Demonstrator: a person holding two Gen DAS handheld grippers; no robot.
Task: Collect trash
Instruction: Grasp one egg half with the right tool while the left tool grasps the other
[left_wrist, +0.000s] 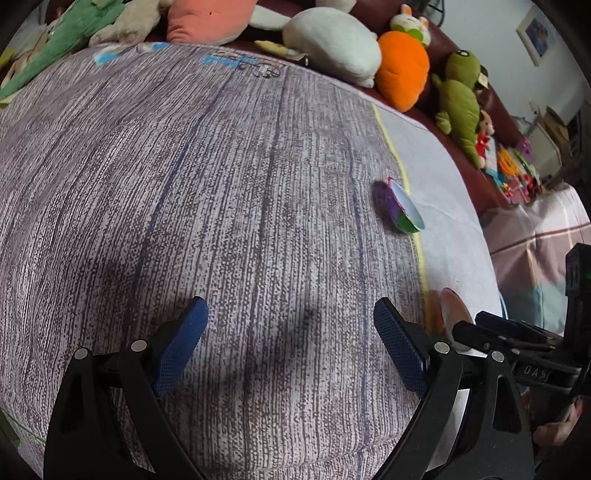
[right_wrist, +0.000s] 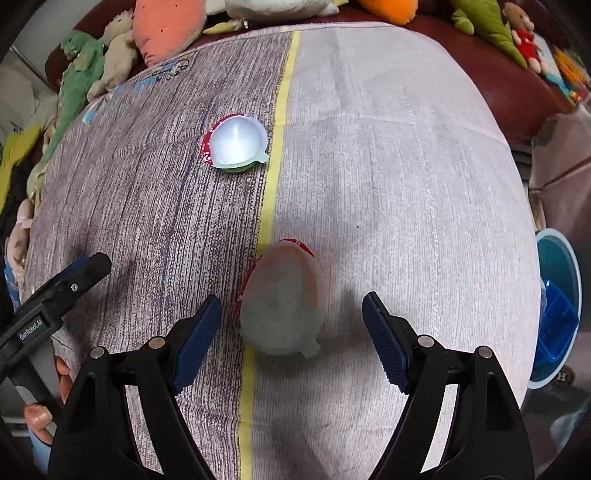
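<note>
Two empty cups lie on their sides on the grey striped bed cover (right_wrist: 388, 147). Near cup (right_wrist: 280, 299) sits over the yellow stripe (right_wrist: 271, 177), between and just ahead of the right gripper (right_wrist: 291, 325), untouched; its fingers stand wide apart. Far cup (right_wrist: 236, 142) lies left of the stripe, well apart. Left gripper (left_wrist: 291, 332) hangs over bare cover, fingers apart, nothing between. Blue bin (right_wrist: 557, 306) stands beside the bed's right edge. Plush toys (left_wrist: 332, 44) line the far side.

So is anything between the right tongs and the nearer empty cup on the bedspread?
Nothing visible. The right tongs are open right over the nearer cup, which lies on the bedspread with only bare fabric around it.
</note>
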